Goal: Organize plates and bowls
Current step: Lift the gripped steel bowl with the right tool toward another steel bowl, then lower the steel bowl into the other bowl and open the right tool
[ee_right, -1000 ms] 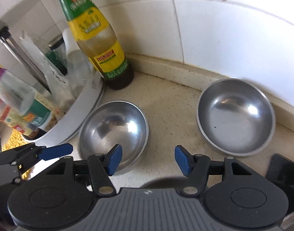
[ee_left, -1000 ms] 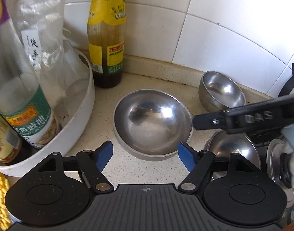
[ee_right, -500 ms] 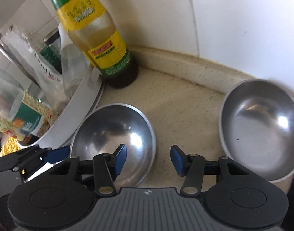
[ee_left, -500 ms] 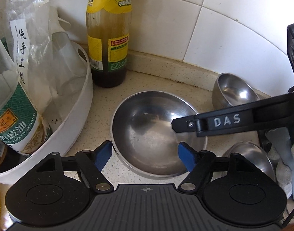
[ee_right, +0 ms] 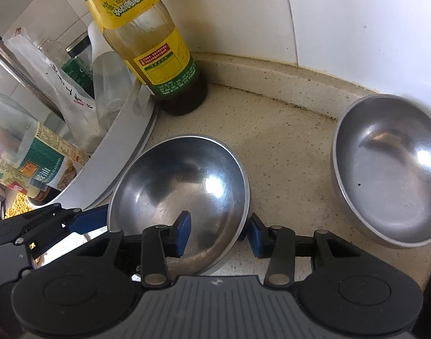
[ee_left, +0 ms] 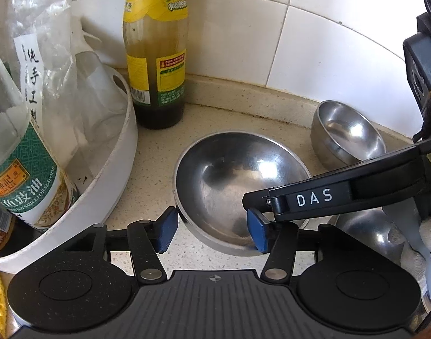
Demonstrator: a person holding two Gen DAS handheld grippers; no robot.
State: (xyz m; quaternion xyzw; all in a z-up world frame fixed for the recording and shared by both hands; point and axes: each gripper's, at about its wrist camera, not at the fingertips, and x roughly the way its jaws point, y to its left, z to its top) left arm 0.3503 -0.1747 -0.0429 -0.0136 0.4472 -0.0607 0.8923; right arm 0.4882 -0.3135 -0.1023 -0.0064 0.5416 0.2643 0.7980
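A wide steel bowl (ee_left: 232, 180) sits on the speckled counter, also seen in the right wrist view (ee_right: 184, 180). My left gripper (ee_left: 211, 234) straddles its near-left rim, one blue pad outside and one inside. Its jaws are closing and the pads do not press on the rim. My right gripper (ee_right: 219, 234) straddles the bowl's right rim the same way, closing, with its inner pad still clear of the wall. Its black finger (ee_left: 314, 197) reaches over the bowl from the right. A second steel bowl (ee_right: 384, 186) stands apart by the wall. A third steel bowl (ee_left: 367, 231) shows partly under the right gripper.
A round white tray (ee_left: 113, 175) with bottles and plastic bags crowds the left. A tall sauce bottle (ee_left: 156, 65) stands in the corner behind the bowl. Tiled wall and a raised counter lip close the back. A gloved hand (ee_left: 430, 226) is at the right edge.
Both grippers moved in on the wide bowl and narrowed their jaws. The right gripper's finger came from beside the bowl to over its right side.
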